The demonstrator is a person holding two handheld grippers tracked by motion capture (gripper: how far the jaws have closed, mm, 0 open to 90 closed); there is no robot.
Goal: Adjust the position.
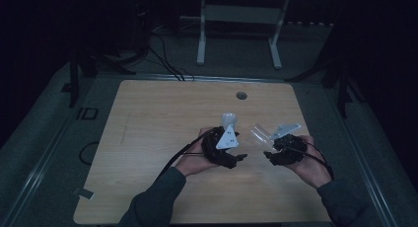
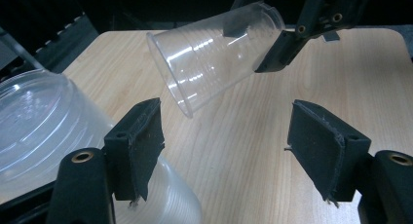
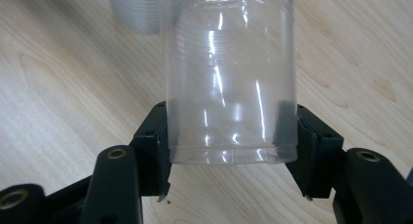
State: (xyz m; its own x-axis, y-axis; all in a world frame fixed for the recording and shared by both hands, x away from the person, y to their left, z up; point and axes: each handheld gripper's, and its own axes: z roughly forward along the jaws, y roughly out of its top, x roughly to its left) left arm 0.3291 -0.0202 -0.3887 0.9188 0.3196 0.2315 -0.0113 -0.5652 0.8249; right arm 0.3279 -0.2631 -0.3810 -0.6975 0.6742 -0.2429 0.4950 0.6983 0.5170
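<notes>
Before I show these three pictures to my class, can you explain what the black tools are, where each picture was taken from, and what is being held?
A person sits at a wooden table holding a hand-operated two-jaw gripper in each hand. One camera looks down from above; each gripper carries its own camera looking along its black jaws. The right gripper is clamped on the base of a clear plastic cup, tilted in the air. The left gripper has open jaws with nothing between them. A stack of clear cups sits just beside its left jaw; whether it touches is unclear.
</notes>
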